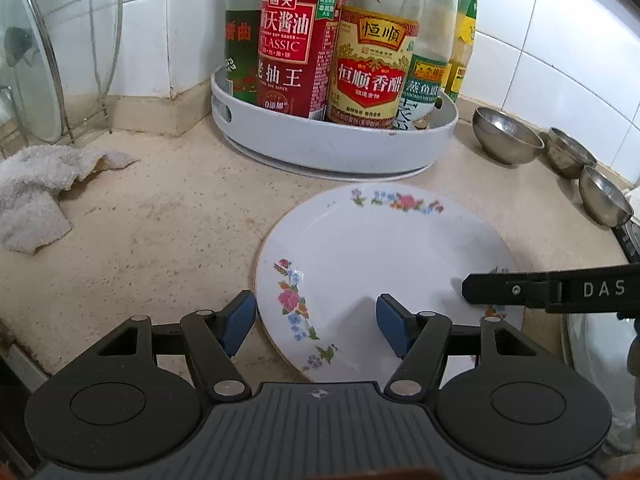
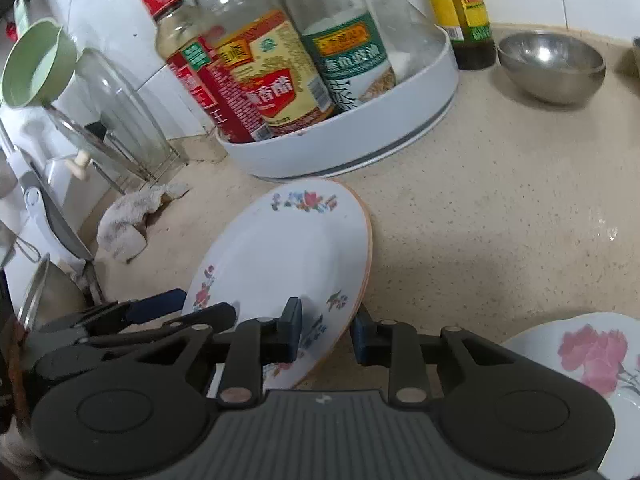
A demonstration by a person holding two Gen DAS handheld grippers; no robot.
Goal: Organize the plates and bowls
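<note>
Two grippers stand at the near rim of one floral plate (image 1: 380, 248), which lies flat on the speckled worktop (image 1: 160, 220), just in front of the white turntable tray (image 1: 332, 148) of sauce bottles.

1. Governing relation. The right gripper (image 2: 326, 326) is rolled so that the plate's right-hand rim runs between its fingers: one pad sits over the white face of the plate, the other outside and below the rim. The gap is narrow. Whether both pads bear on the rim cannot be told from either view. The plate is round, so it has no long axis; the rim line runs away from the fingers toward the tray.

2. Left gripper (image 1: 316, 324). Its fingers are spread wide and hold nothing. One blue pad stands over the worktop just left of the plate, the other over the plate's near part. Both grippers are close; the right one is better set for a grasp.

3. Materials and shapes.
- Plate: glazed white ceramic, shallow, with flower sprays and a thin orange edge line. Judged smooth and slippery, so a rim pinch needs firm seating.
- Second plate (image 2: 580, 360): white with a large pink flower, at the near right.
- Three steel bowls, rounded and shiny, at the far right; the nearest to the tray (image 1: 506, 136) sits upright.
- Cloth (image 1: 36, 188): crumpled white towelling, at the far left.

4. Judgement. Probable next step: lift the plate by its rim and stack it with the second plate.
</note>
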